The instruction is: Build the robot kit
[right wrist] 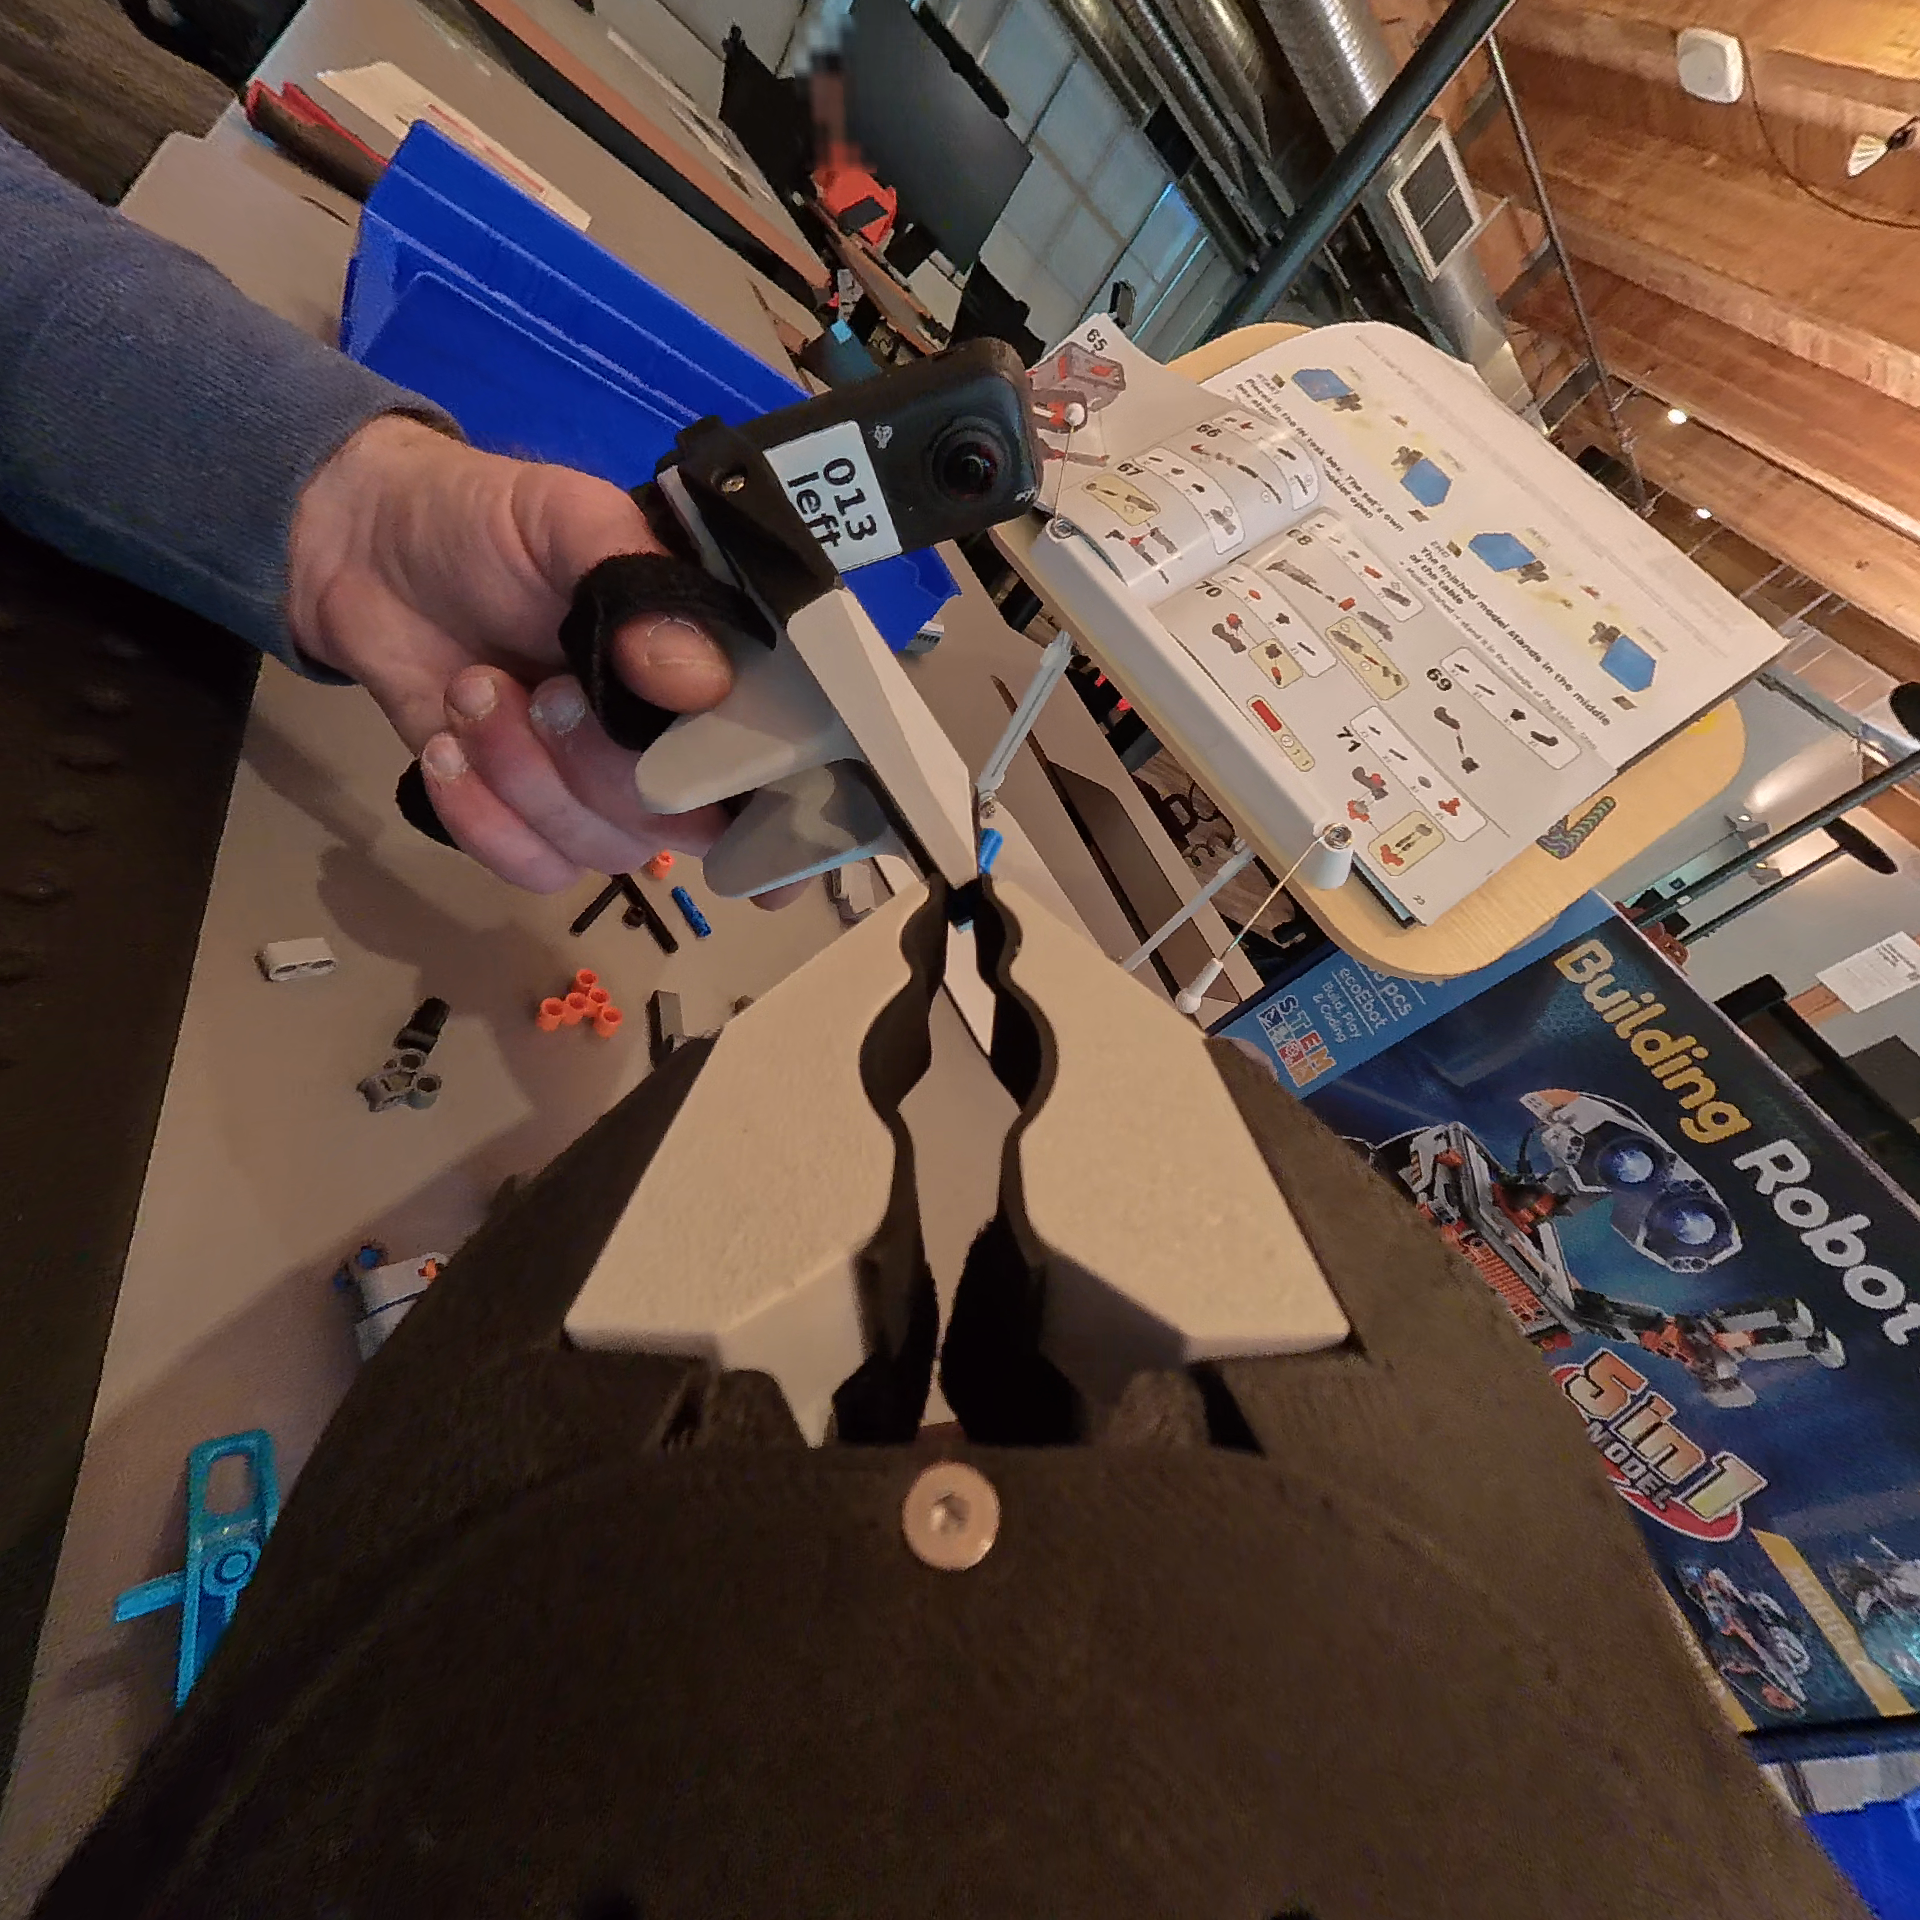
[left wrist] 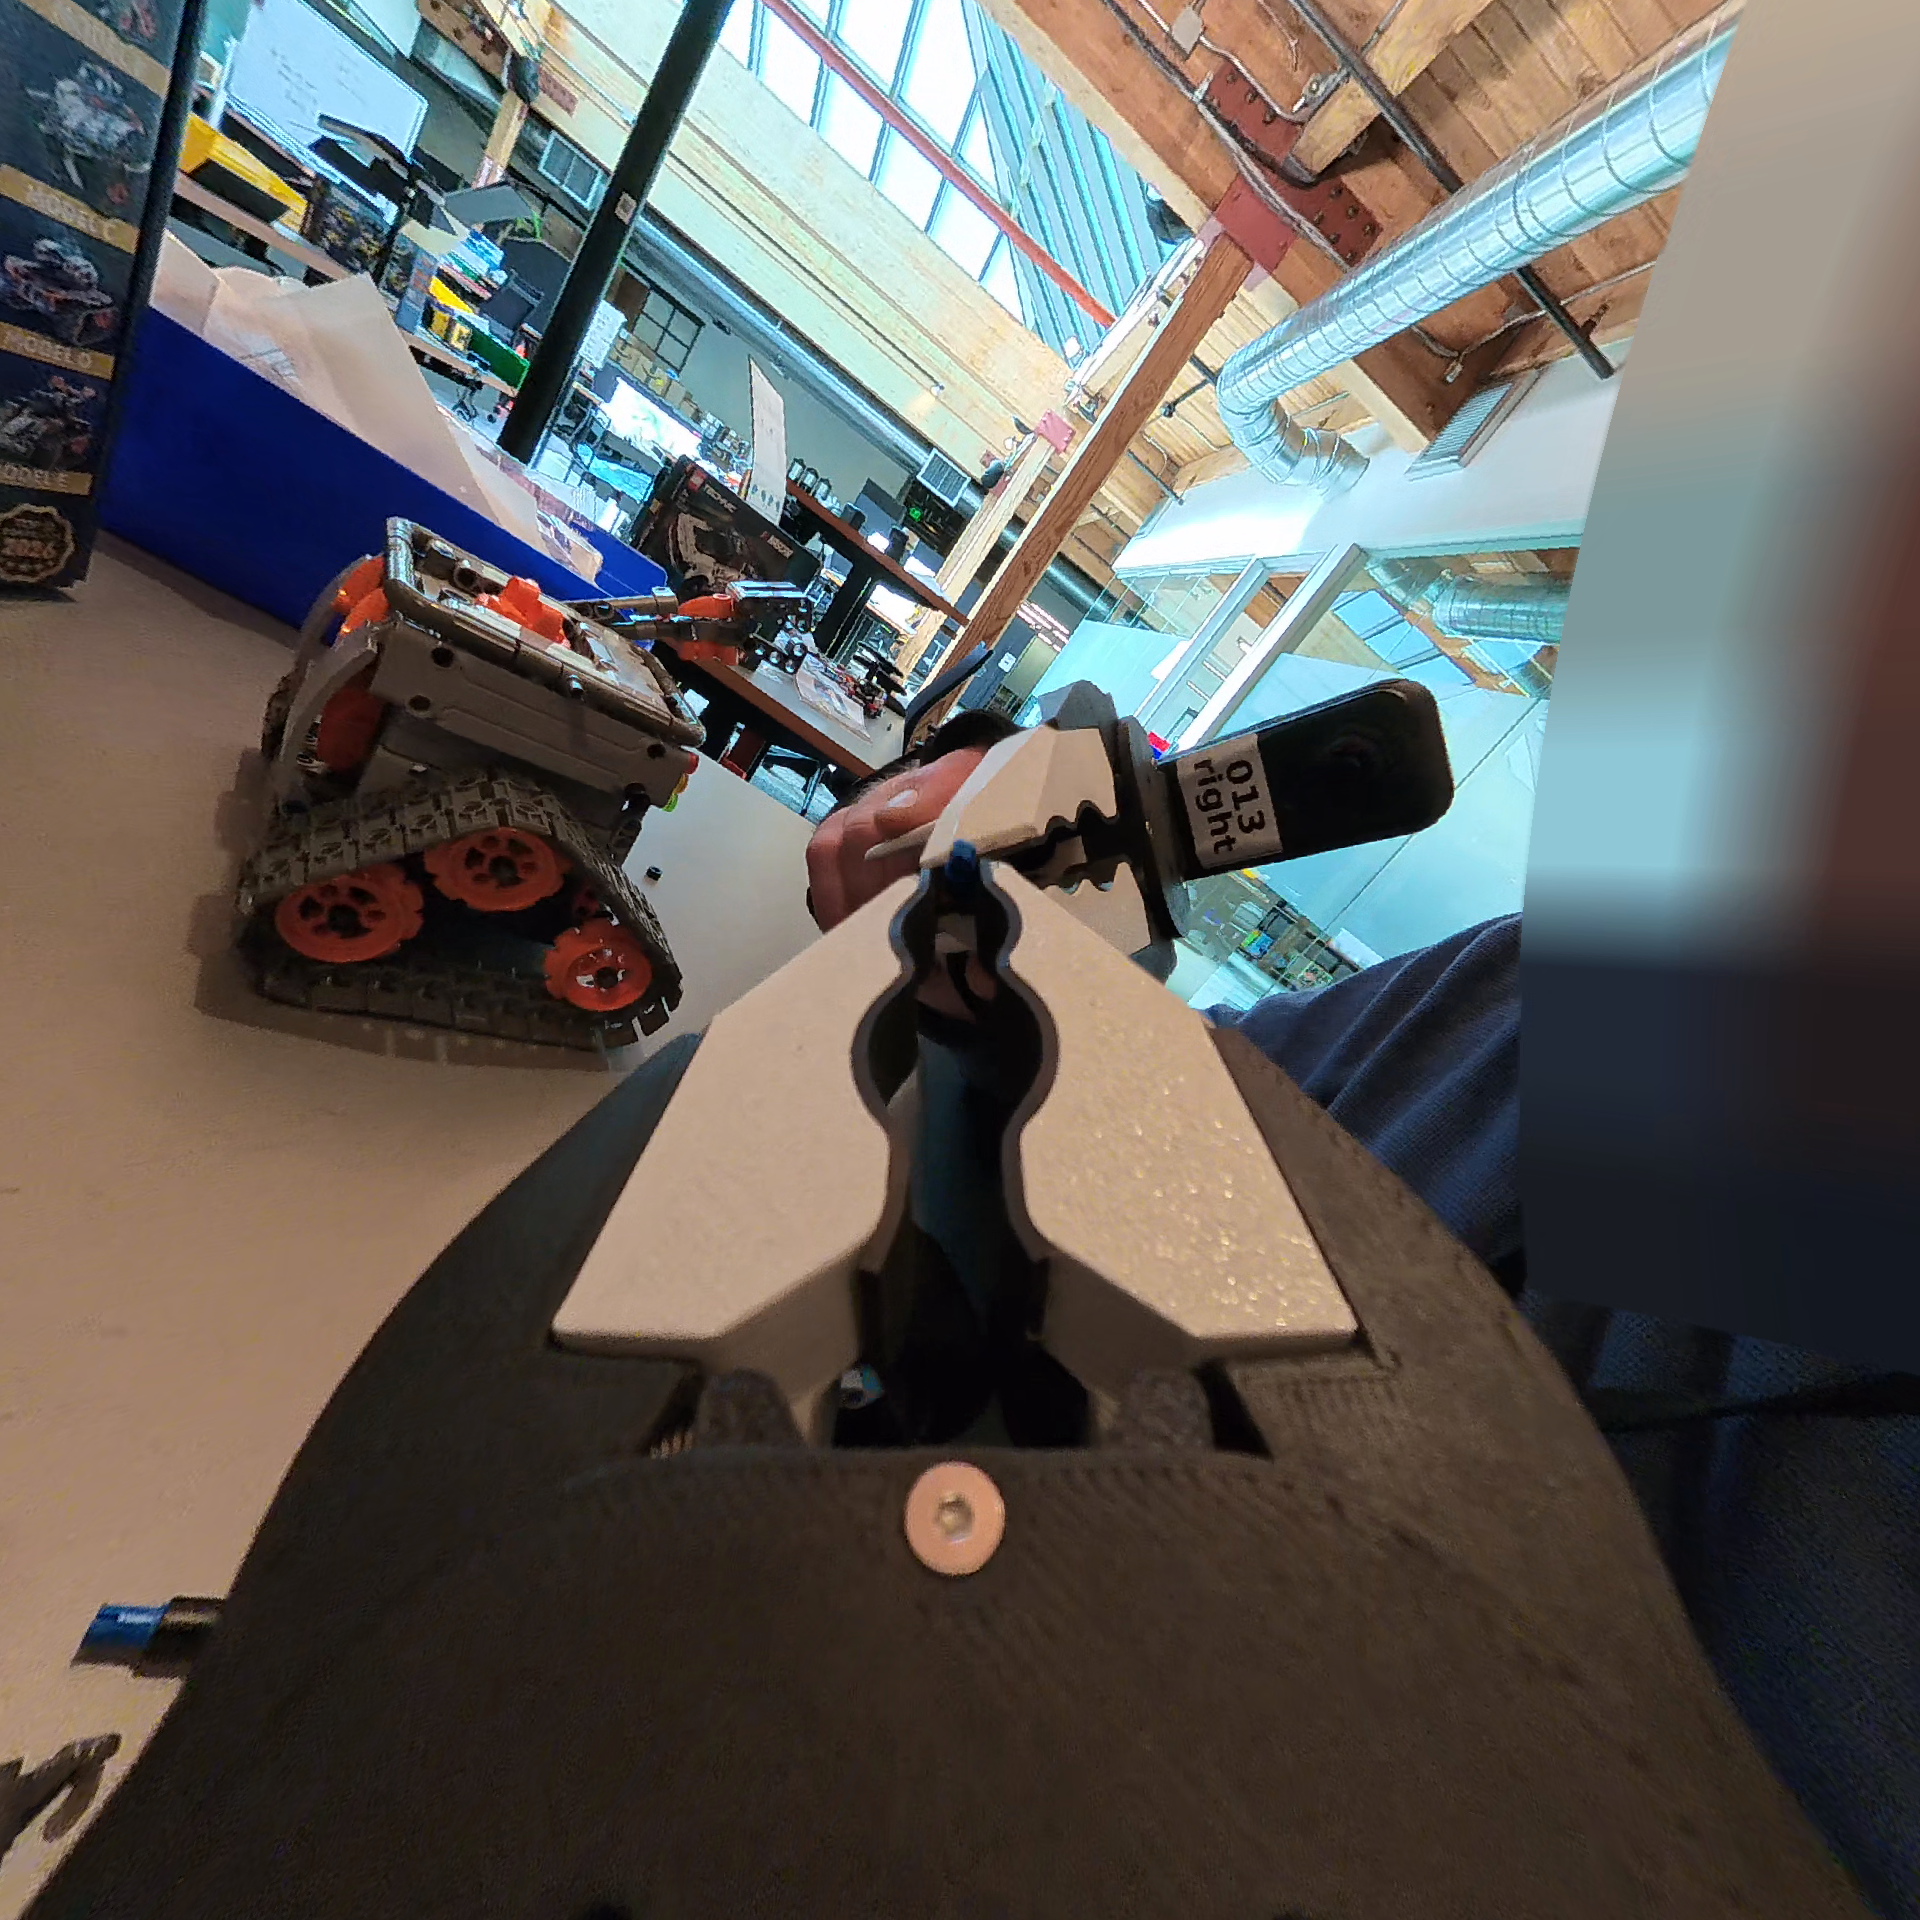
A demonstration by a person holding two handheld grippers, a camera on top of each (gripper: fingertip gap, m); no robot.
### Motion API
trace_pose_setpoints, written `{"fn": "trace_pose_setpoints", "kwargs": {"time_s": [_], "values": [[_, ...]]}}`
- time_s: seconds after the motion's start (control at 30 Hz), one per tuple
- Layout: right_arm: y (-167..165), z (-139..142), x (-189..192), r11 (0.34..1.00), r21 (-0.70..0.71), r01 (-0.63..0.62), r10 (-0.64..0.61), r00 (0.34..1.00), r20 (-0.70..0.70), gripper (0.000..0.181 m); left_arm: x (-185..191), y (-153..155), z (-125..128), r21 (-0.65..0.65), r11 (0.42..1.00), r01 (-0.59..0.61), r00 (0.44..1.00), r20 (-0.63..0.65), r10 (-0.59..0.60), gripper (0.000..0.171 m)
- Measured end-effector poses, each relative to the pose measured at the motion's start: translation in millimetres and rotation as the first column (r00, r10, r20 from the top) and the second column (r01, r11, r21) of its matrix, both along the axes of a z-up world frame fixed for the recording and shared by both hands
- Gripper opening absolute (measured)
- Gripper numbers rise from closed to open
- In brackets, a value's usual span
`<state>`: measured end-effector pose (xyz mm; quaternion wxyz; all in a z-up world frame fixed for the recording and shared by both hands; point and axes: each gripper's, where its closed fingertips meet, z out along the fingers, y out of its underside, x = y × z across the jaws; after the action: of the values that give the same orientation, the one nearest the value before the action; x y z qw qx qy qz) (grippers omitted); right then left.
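Two grippers meet tip to tip above the table (right wrist: 260,935). Left gripper (left wrist: 951,883) pinches a small blue pin (left wrist: 958,864); right gripper (right wrist: 961,904) is closed on a dark piece (right wrist: 962,906). Joining them well probably needs straight alignment and gentle pressure. Tracked model (left wrist: 468,810) stands apart.

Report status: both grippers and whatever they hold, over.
Left gripper shut on small blue pin. Right gripper shut on small dark piece, tip to tip. Tracked model apart, on table.

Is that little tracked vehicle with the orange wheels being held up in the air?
No, the tracked vehicle sits on the table, apart from both grippers.
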<state>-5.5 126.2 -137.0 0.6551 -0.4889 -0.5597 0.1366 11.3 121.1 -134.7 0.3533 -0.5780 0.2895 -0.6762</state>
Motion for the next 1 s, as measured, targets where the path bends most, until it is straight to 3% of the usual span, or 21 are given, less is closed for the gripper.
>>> {"fn": "trace_pose_setpoints", "kwargs": {"time_s": [0.4,0.57,0.67,0.83,1.0], "values": [[-3,-3,0,0.999,-0.012,-0.038,0.038,0.999,0.021,0.001,-1,-4,-4,0.034,0.999,0.001,0.997,-0.079,0.002,0.007],[3,-4,3,0.997,0.076,0.027,-0.032,0.997,0.069,0.001,-14,6,-3,0.032,0.998,-0.048,0.993,-0.102,0.051,0.010],[6,-9,6,0.998,0.054,0.029,-0.033,0.995,0.090,0.001,-18,11,-12,0.104,0.991,-0.079,0.976,-0.194,0.099,0.010],[2,-37,3,0.998,-0.044,-0.035,0.044,0.975,0.216,0.001,-38,-6,-56,0.372,0.927,0.050,0.812,-0.556,0.179,0.016],[-18,-74,-3,0.979,-0.157,-0.131,0.180,0.916,0.358,0.001,-63,-39,-104,0.430,0.871,0.236,0.629,-0.751,0.200,0.021]]}}
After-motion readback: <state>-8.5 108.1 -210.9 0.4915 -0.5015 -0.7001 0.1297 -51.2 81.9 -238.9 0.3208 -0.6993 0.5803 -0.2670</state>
